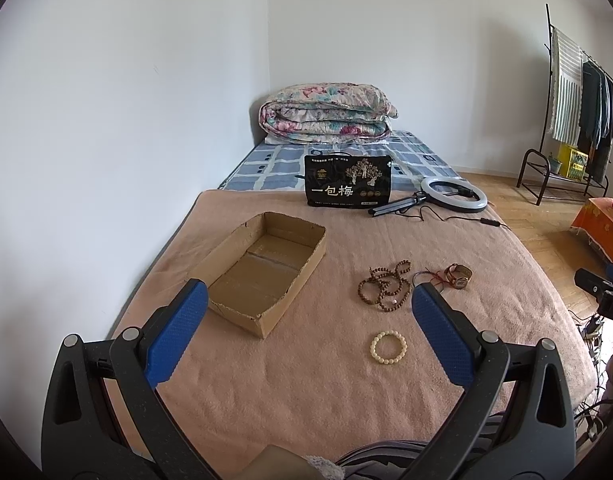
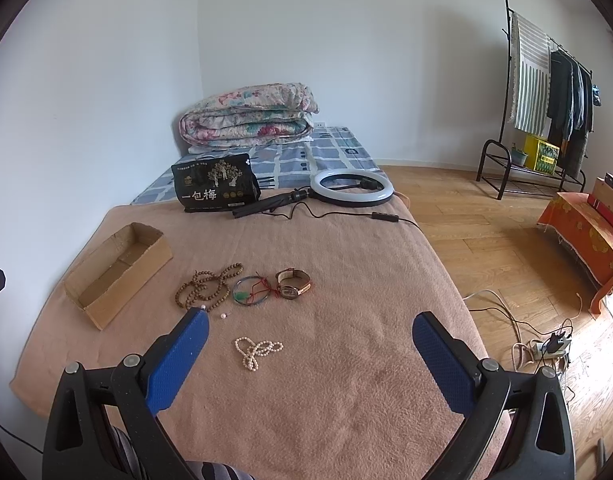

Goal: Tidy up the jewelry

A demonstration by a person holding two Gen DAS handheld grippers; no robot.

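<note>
An empty cardboard box (image 1: 266, 268) (image 2: 118, 270) lies on the pink blanket, left of the jewelry. Brown wooden beads (image 1: 384, 288) (image 2: 204, 286) sit tangled in the middle. A watch (image 1: 458, 274) (image 2: 292, 284) lies to their right, with a green bangle on red cord (image 2: 250, 290) between them. Nearer to me are a cream bead bracelet (image 1: 388, 346) and a pearl strand (image 2: 256, 350). My left gripper (image 1: 308, 320) hovers open above the blanket, between the box and the beads. Over the blanket's near side, my right gripper (image 2: 310, 334) is open too, empty.
A black snack bag (image 1: 348, 180) (image 2: 214, 184), a ring light (image 1: 454, 192) (image 2: 350, 188) with its cable, and a folded quilt (image 1: 326, 114) lie farther back on the bed. A clothes rack (image 2: 546, 92) and an orange-covered stool (image 2: 582, 232) stand on the wooden floor at right.
</note>
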